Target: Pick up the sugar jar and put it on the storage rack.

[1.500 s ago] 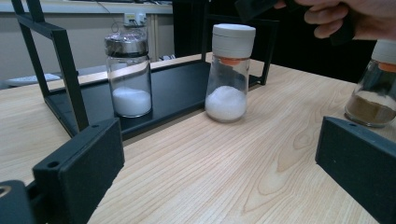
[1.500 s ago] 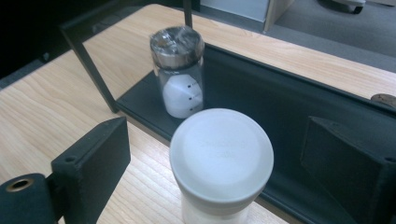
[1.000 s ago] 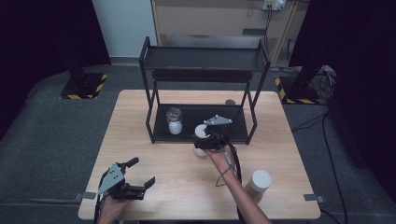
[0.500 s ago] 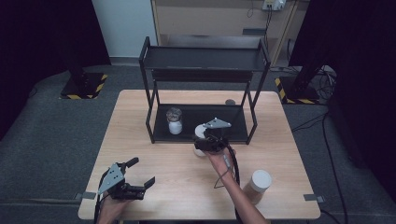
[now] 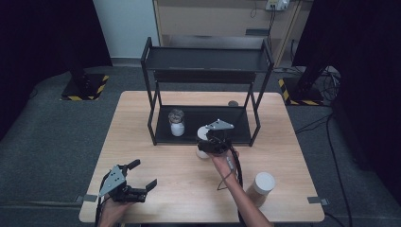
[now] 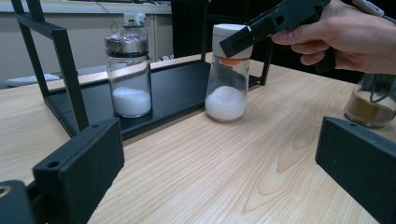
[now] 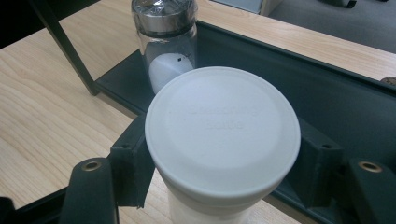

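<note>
1. Seen from the high view, the right gripper (image 5: pixel 211 141) hides most of a white-capped jar (image 5: pixel 202 143), which stands on the wooden table (image 5: pixel 142 123) just in front of the black shelf rack (image 5: pixel 206 61). The right forearm reaches up from the bottom edge, wrist straight, with the grey plate on top. The jaws have just been closing with the jar's cap between them. The left gripper (image 5: pixel 142 177) rests low near the table's near left corner, jaws spread wide with nothing between them; the left hand is cut off by the bottom edge. A second white-capped jar (image 5: pixel 261 187) stands well apart, near the right forearm.

2. Next, in the left gripper view, the two black jaws rise blurred at the lower corners. Beyond, the right gripper (image 6: pixel 236 42) clamps the cap of the white-capped jar (image 6: pixel 227 88), which holds white powder. The right hand (image 6: pixel 345 35) grips the handle, angled downward. A metal-lidded jar (image 6: pixel 128 77) stands on the rack's lower shelf. A jar of brown powder (image 6: pixel 371 100) is cut off at right.

3. Finally, in the right gripper view, the wide cap (image 7: pixel 222 130) hides the jar's body. Both jaws press its sides.
</note>
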### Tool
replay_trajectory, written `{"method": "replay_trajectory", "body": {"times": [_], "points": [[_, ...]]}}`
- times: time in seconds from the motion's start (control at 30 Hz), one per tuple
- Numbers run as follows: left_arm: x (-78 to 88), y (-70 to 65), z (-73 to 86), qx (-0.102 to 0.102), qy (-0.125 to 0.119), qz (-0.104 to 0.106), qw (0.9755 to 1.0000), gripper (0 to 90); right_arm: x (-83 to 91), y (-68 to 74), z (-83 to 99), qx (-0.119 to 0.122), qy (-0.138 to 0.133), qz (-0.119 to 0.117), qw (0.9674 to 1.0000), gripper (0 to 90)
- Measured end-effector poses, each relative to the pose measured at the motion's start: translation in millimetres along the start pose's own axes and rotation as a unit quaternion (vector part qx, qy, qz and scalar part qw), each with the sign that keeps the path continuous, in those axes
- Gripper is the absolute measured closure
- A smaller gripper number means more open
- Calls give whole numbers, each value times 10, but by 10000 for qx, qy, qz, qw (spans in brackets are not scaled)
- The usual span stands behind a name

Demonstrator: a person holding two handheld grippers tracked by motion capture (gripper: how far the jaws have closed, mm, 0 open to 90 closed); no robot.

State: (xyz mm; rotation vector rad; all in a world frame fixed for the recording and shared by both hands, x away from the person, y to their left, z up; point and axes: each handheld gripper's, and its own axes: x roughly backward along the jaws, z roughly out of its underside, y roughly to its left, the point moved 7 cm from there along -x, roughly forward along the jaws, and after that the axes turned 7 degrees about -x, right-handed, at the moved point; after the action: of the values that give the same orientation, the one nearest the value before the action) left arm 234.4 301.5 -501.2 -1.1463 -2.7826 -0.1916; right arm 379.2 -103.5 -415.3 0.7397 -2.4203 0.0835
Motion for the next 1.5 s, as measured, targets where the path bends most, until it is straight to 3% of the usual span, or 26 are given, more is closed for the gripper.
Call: {"method": "replay_trajectory", "body": {"times": [0.7, 1.5], "points": [[7, 7, 2, 25, -8, -21, 10000, 0, 74, 57, -280, -59, -89, -37, 9999, 342], [13, 23, 10, 56, -22, -11, 10000, 0, -138, 51, -688, -98, -9, 358, 9993, 342]]}}
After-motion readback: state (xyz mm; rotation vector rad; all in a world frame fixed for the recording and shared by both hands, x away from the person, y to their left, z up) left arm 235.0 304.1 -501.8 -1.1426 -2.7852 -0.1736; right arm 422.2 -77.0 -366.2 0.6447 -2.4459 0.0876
